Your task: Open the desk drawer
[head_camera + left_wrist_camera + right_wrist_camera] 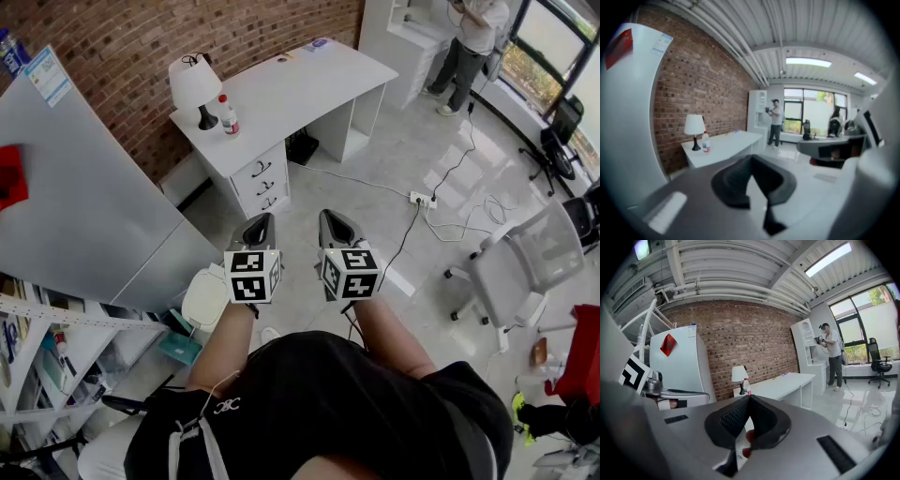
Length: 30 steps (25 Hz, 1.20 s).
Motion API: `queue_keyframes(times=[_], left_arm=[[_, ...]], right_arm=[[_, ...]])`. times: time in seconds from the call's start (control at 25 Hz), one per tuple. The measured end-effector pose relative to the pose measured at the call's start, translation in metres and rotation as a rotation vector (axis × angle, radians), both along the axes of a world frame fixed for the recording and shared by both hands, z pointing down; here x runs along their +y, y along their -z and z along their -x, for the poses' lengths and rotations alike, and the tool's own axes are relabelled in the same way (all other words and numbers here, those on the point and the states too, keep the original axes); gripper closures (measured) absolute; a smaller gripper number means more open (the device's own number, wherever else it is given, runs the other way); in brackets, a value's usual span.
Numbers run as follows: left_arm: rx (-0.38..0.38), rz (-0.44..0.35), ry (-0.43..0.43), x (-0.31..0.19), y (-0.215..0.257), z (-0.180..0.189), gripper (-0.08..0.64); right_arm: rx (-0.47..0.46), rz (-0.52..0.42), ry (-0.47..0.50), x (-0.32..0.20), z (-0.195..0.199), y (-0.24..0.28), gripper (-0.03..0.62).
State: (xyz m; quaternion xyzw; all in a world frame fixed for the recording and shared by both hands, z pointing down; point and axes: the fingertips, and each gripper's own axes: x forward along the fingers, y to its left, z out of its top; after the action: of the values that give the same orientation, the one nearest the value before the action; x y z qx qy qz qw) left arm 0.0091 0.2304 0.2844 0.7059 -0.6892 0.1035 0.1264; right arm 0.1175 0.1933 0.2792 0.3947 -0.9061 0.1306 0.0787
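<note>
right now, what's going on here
A person stands holding a left gripper and a right gripper, both shut and empty. The desk is some way ahead, against the brick wall. Its drawers are all closed, and a lamp and bottle stand on top. Neither gripper has reached it yet.

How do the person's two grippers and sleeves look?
Both the left gripper and the right gripper have grey bodies with dark ribbed inner faces, tapering to a point. Each carries a white cube with black square markers. The person wears a black short-sleeved top.
</note>
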Motion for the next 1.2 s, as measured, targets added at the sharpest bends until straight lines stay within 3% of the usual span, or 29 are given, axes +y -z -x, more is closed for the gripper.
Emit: queue_keyframes(times=[0.72, 0.96, 1.2], left_arm=[[0.036, -0.004, -0.059, 0.003, -0.008, 0.062, 0.561], [0.065, -0.019, -0.090, 0.005, -0.008, 0.090, 0.561], [0.106, 0.016, -0.135, 0.011, -0.028, 0.106, 0.561]], right_arm=[[0.005, 0.023, -0.019, 0.014, 0.073, -0.007, 0.603], [0.014, 0.023, -0.078, 0.020, 0.099, -0.010, 0.603], [0.042, 0.052, -0.117, 0.034, 0.113, -0.027, 0.603]])
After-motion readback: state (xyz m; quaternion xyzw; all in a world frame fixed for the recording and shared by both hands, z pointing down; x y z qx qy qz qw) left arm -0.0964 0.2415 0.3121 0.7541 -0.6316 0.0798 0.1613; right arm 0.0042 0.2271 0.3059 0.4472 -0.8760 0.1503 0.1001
